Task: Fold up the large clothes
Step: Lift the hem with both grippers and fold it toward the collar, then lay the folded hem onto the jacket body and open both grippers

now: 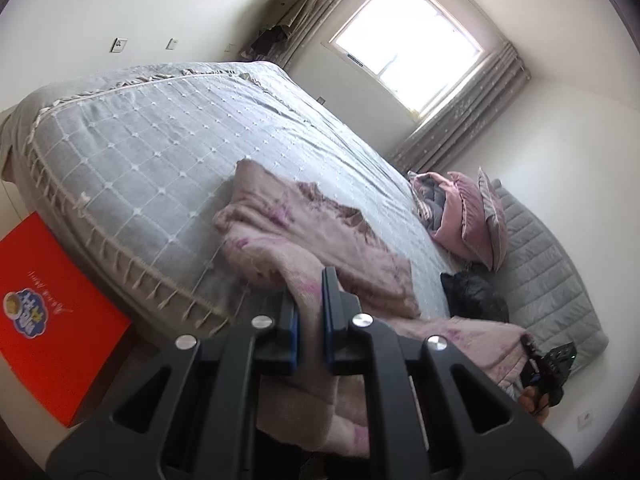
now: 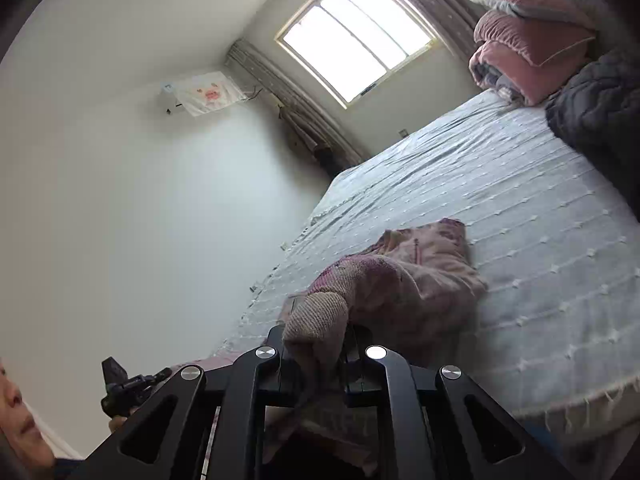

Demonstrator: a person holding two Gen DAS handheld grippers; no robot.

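A large pink fleece garment (image 1: 304,236) with purple patterns lies crumpled on the grey checked bedspread (image 1: 168,140) and hangs over the near bed edge. My left gripper (image 1: 310,292) is shut on a fold of it at the bed edge. My right gripper (image 2: 316,344) is shut on a ribbed cuff end (image 2: 320,316) of the same garment (image 2: 416,280), which trails back onto the bed (image 2: 520,208). The right gripper also shows in the left wrist view (image 1: 548,368) at the far right, beside the hanging cloth.
Pink pillows (image 1: 472,216) and a dark jacket (image 1: 472,292) sit at the head of the bed. A red box (image 1: 52,304) stands on the floor by the bed's foot. A window (image 1: 404,44) with curtains is beyond. The person's face (image 2: 16,412) is at lower left.
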